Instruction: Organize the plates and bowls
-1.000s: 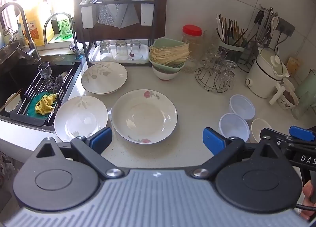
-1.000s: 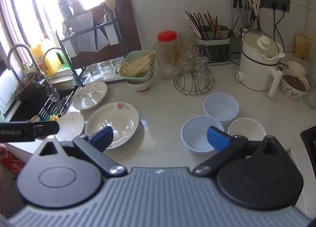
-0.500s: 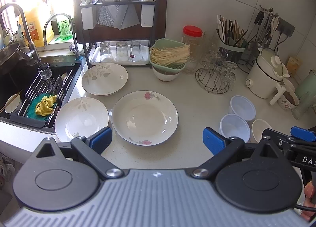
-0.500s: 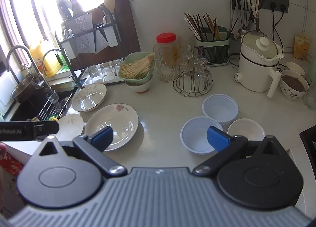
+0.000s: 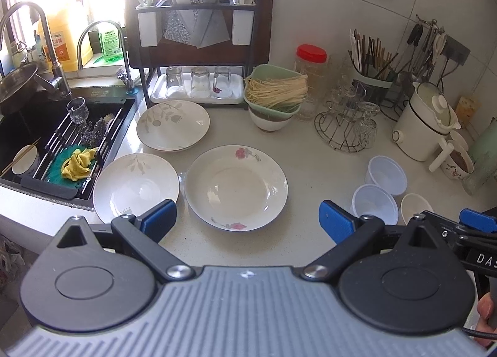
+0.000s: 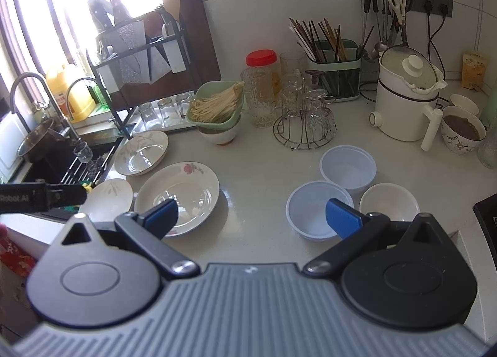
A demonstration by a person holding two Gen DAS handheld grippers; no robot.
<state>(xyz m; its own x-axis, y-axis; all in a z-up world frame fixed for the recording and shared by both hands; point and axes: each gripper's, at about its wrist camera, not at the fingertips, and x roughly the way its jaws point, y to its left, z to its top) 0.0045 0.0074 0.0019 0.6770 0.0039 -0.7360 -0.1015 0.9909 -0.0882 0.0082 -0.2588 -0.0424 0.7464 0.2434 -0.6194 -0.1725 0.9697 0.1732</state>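
Plates (image 5: 236, 187) lie unstacked at the left wrist view's centre and left, bowls (image 6: 320, 213) lower right on the surface — nothing gathered yet. Both grippers, left (image 5: 247, 218) and right (image 6: 250, 217), hover with fingers apart, empty; next probably comes a descent onto one rim.

Grey ribbed body, black round hubs, blue-padded fingers (image 5: 159, 219), silver screws.

Right tool (image 6: 250, 217) agape above rose plate (image 6: 177, 198), bowls (image 6: 320, 214).
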